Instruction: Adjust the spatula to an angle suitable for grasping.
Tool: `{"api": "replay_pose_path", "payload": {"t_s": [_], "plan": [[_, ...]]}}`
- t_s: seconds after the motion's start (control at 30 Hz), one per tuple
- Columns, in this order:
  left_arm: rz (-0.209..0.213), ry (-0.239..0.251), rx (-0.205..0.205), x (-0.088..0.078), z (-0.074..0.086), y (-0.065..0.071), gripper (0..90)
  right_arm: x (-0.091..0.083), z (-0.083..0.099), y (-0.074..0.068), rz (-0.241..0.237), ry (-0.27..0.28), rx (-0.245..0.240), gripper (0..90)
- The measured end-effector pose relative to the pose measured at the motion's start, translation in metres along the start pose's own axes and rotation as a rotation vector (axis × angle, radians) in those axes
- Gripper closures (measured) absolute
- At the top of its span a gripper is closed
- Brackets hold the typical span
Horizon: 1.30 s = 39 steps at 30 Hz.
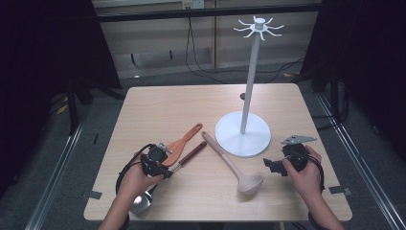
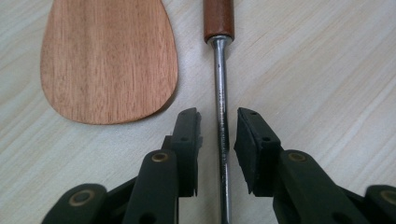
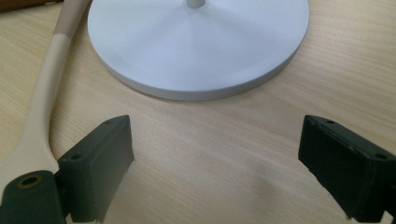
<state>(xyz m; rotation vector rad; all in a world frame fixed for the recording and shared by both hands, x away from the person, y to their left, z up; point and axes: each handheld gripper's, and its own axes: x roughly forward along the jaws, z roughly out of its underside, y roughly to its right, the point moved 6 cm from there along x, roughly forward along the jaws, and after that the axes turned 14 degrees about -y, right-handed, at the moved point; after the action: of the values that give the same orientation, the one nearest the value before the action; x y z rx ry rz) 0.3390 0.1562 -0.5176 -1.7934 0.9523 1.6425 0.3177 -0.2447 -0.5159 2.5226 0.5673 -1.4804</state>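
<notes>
left tool [image 2: 219,135]: lowered over the metal shank of the steel ladle [image 2: 219,88], one jaw on each side of the shank. a thin gap shows between each pad and the metal, so the pads are narrowed around the shank but not pressing on it. the shank runs straight ahead between the jaws to a reddish-brown wooden grip beyond the jaw tips. in the high view the ladle's bowl [image 1: 142,201] lies behind this tool, under the person's left forearm, near the worktop's front edge.

wooden spatula [image 2: 109,56]: flat on the worktop [image 2: 317,74], ahead of the left jaw and just beside the shank, blade edge close to the jaw tip, apart from it.

right tool [image 3: 215,154]: jaws spread wide with bare worktop between them, pinching nothing. in the high view it sits low in the right hand [image 1: 302,173] near the worktop's right edge.

white stand [image 3: 198,44]: round base directly ahead of the right tool, apart from both jaws; in the high view its upright pole carries a ring of hooks at the top.

beige ladle [image 3: 44,102]: handle runs past the outer side of the right tool's left jaw, close to it; contact cannot be told.
</notes>
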Motion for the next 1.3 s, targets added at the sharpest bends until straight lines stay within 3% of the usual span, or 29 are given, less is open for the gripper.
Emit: {"api": "replay_pose_path", "payload": {"t_s": [0.33,0.73,1.1,1.3], "plan": [[-0.006,0.015,0.008,0.0,-0.007,0.001,72.7,-0.002,0.006,0.004,0.006,-0.006,0.008,9.7],[-0.029,-0.061,0.044,0.009,-0.01,0.003,78.8,-0.004,0.012,0.006,0.011,-0.016,0.014,9.7],[-0.025,-0.064,0.042,0.008,-0.008,0.002,79.7,-0.004,0.012,0.006,0.01,-0.013,0.01,9.7],[-0.025,-0.101,0.046,0.008,-0.004,0.003,79.6,-0.003,0.011,0.004,0.006,-0.022,0.012,9.7]]}}
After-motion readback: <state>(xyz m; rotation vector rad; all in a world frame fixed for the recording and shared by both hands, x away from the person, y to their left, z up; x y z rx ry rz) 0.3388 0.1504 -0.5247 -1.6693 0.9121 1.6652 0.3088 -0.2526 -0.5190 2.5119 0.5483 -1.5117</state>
